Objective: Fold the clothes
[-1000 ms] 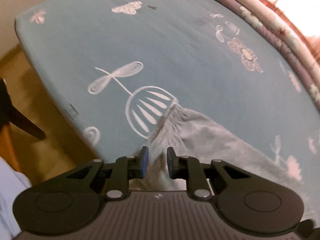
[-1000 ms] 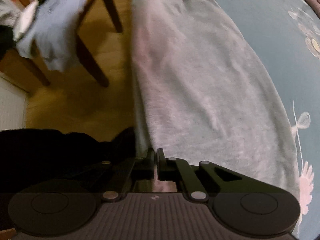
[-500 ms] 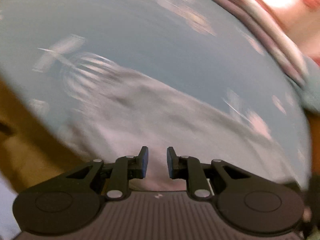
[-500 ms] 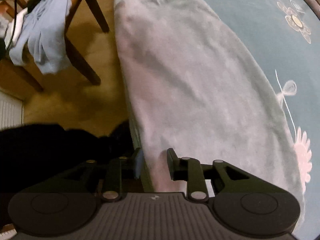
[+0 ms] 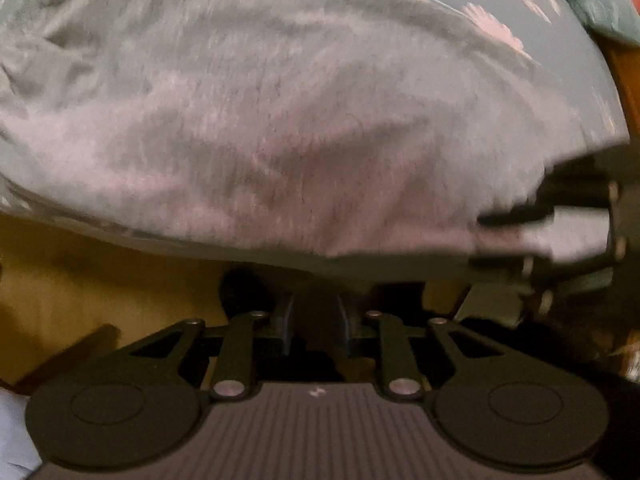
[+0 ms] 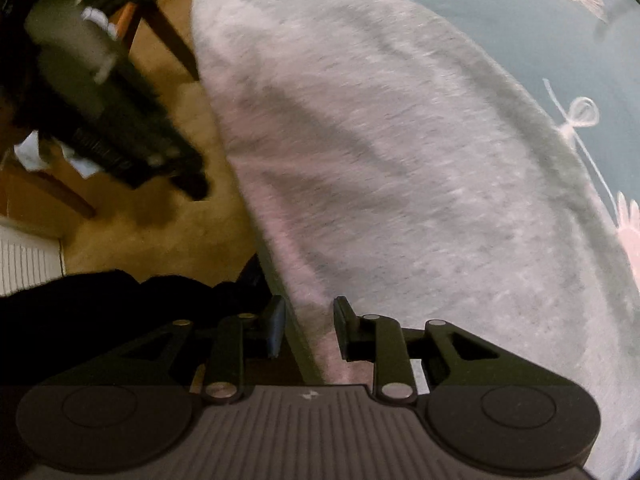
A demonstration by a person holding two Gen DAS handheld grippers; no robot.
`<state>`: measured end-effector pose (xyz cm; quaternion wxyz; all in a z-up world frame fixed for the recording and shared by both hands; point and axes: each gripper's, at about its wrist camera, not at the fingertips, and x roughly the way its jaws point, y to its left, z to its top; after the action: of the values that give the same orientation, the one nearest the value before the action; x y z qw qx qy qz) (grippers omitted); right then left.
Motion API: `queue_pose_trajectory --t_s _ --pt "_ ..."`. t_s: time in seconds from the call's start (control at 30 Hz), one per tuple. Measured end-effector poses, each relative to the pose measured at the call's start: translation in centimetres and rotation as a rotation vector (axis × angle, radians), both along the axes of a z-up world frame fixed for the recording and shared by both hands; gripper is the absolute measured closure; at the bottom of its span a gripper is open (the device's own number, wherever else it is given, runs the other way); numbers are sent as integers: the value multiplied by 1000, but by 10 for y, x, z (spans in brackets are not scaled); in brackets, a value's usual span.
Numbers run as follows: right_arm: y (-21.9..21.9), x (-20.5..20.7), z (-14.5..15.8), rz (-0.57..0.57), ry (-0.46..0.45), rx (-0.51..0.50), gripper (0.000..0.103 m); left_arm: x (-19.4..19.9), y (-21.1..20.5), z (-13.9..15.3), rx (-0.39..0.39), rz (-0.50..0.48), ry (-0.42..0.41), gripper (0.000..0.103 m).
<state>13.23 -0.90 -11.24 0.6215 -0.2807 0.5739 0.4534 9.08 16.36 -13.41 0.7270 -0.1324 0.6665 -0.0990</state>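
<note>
A grey garment lies spread flat on the blue patterned bed sheet, along the bed's near edge. My left gripper points down just off that edge, over the floor, open a little with nothing between its fingers. In the right wrist view the garment runs away from my right gripper, which is open. The cloth's edge lies between its fingers and the pads stand clear of it. Each gripper shows blurred in the other's view: the right gripper at the garment's end, the left gripper over the floor.
Yellow-brown floor runs beside the bed. Dark chair legs stand on it at the far end. A person's dark clothing is near the right gripper, with a white ribbed panel to the left. A teal pillow lies at the bed's corner.
The right gripper went from shut on the garment's edge to open. The left gripper swung fast from the garment's far end to the bed's near edge and tipped downward.
</note>
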Motion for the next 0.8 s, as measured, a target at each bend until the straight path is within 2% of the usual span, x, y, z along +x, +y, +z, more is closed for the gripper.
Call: queue_pose_trajectory --t_s 0.07,0.1,0.13,0.23,0.33,0.4,0.47,0.5,0.53,0.57,0.63,0.67,0.7,0.8 --pt "-6 12 10 -58 0 40 72 5 -2 16 -21 -29 -60 79" --pt "-7 19 12 -91 -11 45 69 10 -4 24 -35 -36 -95 71" --pt "-9 25 14 -124 -22 50 67 17 -8 30 -41 -44 -134 69" --pt "-12 40 10 -184 -60 34 67 42 -21 36 -48 -70 -235 69" --pt "-13 43 -1 -218 -63 17 67 65 -31 26 -58 -79 -250 68" --pt "-14 39 -8 -235 -49 15 65 67 -33 17 -41 -84 -212 68" --pt "-17 35 -7 -240 -45 40 51 63 -30 6 -7 -85 -156 70" --pt "-18 34 -7 -245 -39 54 44 58 -26 4 -25 -71 -156 64" --pt "-21 36 -7 -256 -28 64 41 55 -21 5 -46 -49 -147 63" --pt "-23 36 -7 -272 -10 83 33 54 -17 3 -56 -28 -116 63" --pt "-26 37 -11 -314 34 126 18 54 -13 10 -33 1 -107 66" --pt "-30 38 -13 -340 71 157 5 57 -14 15 -19 -8 -125 66" --pt "-33 40 -15 -361 111 181 2 61 -16 21 -8 -28 -147 66" --pt "-31 47 -11 -421 111 145 4 87 -34 36 28 -87 -225 65"
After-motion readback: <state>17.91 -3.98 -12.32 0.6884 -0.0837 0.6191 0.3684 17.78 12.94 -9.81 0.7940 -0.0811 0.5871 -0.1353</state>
